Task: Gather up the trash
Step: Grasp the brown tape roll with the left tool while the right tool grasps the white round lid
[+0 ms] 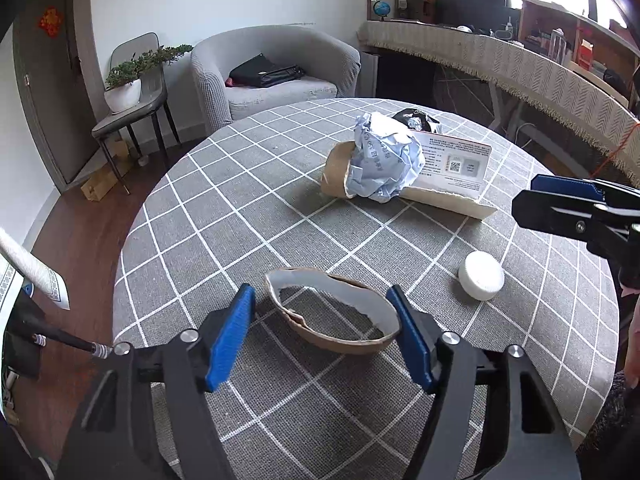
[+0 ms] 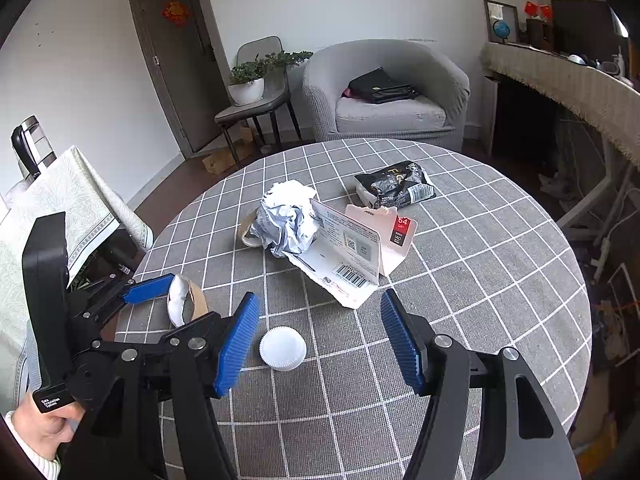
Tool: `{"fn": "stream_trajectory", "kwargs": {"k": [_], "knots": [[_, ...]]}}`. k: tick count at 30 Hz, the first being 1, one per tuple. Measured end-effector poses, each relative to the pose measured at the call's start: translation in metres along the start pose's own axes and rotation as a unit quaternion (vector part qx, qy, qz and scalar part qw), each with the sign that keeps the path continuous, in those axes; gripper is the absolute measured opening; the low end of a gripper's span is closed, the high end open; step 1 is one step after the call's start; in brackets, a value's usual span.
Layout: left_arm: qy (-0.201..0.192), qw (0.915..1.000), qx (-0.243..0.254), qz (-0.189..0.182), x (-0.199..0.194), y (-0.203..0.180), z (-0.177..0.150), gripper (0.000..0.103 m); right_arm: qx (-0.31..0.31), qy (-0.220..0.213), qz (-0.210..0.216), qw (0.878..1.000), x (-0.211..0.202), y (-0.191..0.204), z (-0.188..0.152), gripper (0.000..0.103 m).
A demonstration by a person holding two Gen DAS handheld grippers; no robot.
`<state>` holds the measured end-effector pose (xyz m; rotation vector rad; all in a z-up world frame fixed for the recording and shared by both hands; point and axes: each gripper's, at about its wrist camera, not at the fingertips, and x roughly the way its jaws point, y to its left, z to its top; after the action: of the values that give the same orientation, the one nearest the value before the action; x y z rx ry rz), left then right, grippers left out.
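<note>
Currently, the step in hand appears to be the first pickup. The left gripper point(image 1: 322, 312) is spread wide, with its two blue pads on either side of a torn cardboard ring point(image 1: 334, 314) lying at the near edge of the table point(image 1: 224, 216). The pads seem close to the ring's ends, but contact cannot be confirmed, and nothing is gripped.

The right gripper point(image 2: 320, 332) is likewise wide open and empty. A white ribbed cap point(image 2: 283, 347) lies on the cloth just beside its left pad, between the two fingers.

The remaining trash sits further toward the table centre:
- a crumpled paper ball point(image 2: 288, 220), touching a second curl of brown cardboard point(image 1: 336, 172);
- an opened white package card point(image 2: 348, 256) with a barcode, just beside the ball;
- a black foil wrapper point(image 2: 394, 188) behind the card.

Next move, as a judgement: the left jaws must close across the ring. The ring is thin and hollow, so it will likely flatten under pressure. No bin or bag is visible in either view.

The surface is a round table under a grey cloth with a white grid. Beyond it stand a grey armchair point(image 2: 384, 92) holding a black bag, a chair with a potted plant point(image 2: 252, 80), a door, and a long fringed counter along the right.
</note>
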<state>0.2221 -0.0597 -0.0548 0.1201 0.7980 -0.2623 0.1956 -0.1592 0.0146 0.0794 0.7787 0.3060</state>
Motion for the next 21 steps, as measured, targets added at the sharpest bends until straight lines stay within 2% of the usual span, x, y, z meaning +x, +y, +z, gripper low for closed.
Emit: {"fn": "stream_trajectory", "kwargs": {"k": [1,6,10,21], "knots": [[-0.003,1.0,-0.004,0.001,0.0,0.002,0.0,0.061,-0.003,0.002,-0.002,1.0,0.001,0.001,-0.001,0.064],[-0.009,0.9999,-0.013,0.0,-0.001,0.004,0.001,0.059,-0.011,0.023,-0.003,1.0,0.016,0.002,-0.009,0.064],[-0.01,0.9999,-0.013,-0.001,-0.002,0.003,0.0,0.058,-0.014,0.021,0.007,1.0,0.015,0.006,-0.008,0.064],[-0.019,0.9994,-0.028,0.002,-0.008,0.021,-0.005,0.059,-0.043,0.063,-0.001,0.997,0.033,0.025,-0.019,0.064]]}}
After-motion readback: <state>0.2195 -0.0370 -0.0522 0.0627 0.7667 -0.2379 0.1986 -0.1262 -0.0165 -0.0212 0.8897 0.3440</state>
